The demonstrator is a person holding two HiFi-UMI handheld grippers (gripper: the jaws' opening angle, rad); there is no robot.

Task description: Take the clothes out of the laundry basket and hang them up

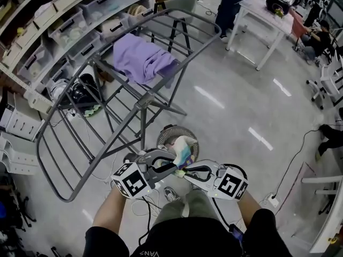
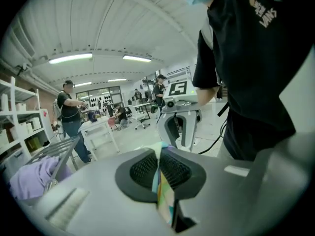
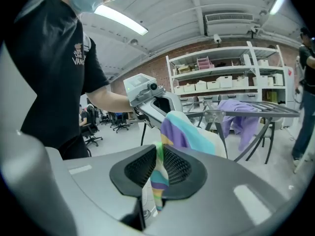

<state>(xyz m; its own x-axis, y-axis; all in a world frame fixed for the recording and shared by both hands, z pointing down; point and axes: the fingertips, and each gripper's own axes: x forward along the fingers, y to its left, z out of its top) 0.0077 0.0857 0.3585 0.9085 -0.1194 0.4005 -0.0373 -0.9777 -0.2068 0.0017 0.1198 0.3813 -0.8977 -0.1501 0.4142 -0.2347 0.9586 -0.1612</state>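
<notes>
Striped garment (image 1: 183, 153) — held between | left hand-held gripper (image 1: 173, 167) clamped | right hand-held gripper (image 1: 187, 173) clamped

A shared lab or workshop: open shelving (image 1: 40, 98) stacked with storage bins (image 1: 69, 21), a white work surface (image 1: 262, 12), office chairs (image 3: 93, 131), ceiling strip lights (image 2: 71, 58), a polished floor (image 1: 241, 100)

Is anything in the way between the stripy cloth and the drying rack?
Nothing visible does. Left gripper and right gripper hold the stripy cloth before the drying rack; a purple garment covers only its far part.
</notes>
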